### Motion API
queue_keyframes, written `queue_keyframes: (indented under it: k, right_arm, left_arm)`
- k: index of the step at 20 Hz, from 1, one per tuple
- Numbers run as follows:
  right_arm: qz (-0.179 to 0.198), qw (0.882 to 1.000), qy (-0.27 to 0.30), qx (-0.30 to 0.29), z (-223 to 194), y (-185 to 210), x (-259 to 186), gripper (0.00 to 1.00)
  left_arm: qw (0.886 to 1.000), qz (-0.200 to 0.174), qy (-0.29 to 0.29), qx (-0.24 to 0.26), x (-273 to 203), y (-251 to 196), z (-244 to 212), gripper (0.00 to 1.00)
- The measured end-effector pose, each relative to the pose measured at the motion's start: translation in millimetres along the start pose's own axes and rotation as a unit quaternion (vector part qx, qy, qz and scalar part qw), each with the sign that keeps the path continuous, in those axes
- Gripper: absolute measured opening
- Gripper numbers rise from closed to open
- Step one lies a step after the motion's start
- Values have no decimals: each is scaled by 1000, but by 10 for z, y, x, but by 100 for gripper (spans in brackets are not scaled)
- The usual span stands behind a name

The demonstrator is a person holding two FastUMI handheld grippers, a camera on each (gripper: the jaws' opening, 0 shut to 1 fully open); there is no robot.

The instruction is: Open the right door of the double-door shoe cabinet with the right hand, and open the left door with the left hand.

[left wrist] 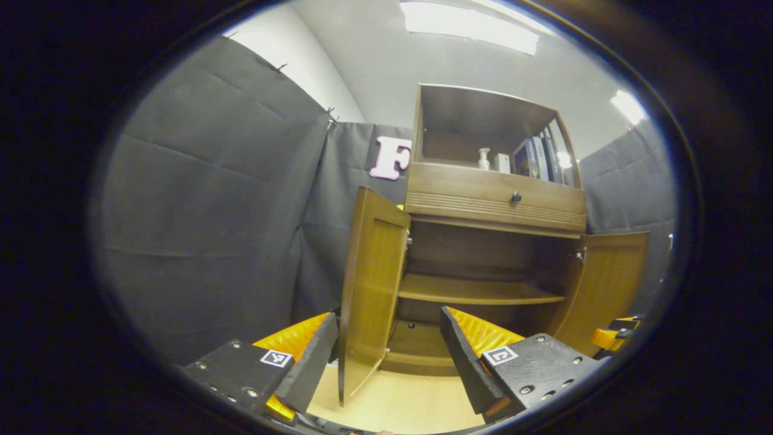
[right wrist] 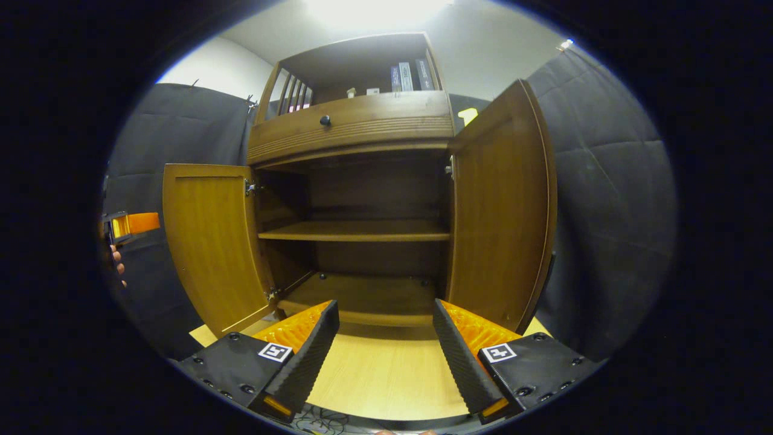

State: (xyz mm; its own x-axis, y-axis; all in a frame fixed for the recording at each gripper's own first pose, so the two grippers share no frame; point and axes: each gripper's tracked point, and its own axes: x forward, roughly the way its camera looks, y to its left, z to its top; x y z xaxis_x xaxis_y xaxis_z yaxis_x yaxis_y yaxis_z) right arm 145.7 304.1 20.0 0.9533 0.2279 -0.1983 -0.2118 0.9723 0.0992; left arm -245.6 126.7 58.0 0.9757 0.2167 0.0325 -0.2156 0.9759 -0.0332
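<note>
The wooden shoe cabinet (left wrist: 495, 199) (right wrist: 356, 130) stands with both lower doors swung wide. In the left gripper view, the left door (left wrist: 371, 284) is edge-on just past my left gripper (left wrist: 389, 356), which is open and holds nothing; the door's lower edge shows between its fingers, apart from them. The right door (left wrist: 607, 284) hangs open at the far side, with the right gripper (left wrist: 616, 335) beside it. In the right gripper view, my right gripper (right wrist: 386, 344) is open and empty before the bare inner shelf (right wrist: 356, 231), between the left door (right wrist: 211, 248) and the right door (right wrist: 504, 211). The left gripper (right wrist: 130, 225) and a hand (right wrist: 118, 263) sit at the left edge.
A drawer with a dark knob (left wrist: 516, 196) sits above the doors. The top compartment holds books (left wrist: 537, 158) and a small bottle (left wrist: 483, 159). Black cloth walls (left wrist: 211, 211) close in on both sides. The floor (right wrist: 386, 368) is pale wood.
</note>
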Motion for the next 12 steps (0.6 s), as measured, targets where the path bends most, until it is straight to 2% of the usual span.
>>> queue_keyframes:
  k: [2,6,10,12]
  right_arm:
    - [4,1000,1,-2,-13,21,-15,98]
    - [1,1000,-12,-15,3,3,46,96]
    - [2,1000,-11,-17,9,4,44,96]
    - [-2,1000,-7,-19,-11,-7,42,97]
  left_arm:
    - [999,-16,9,30,2,-247,-104,100]
    - [995,-81,52,15,-5,-853,-437,100]
    - [992,-106,63,36,43,-1067,-602,100]
    - [992,-106,56,50,46,-1077,-589,100]
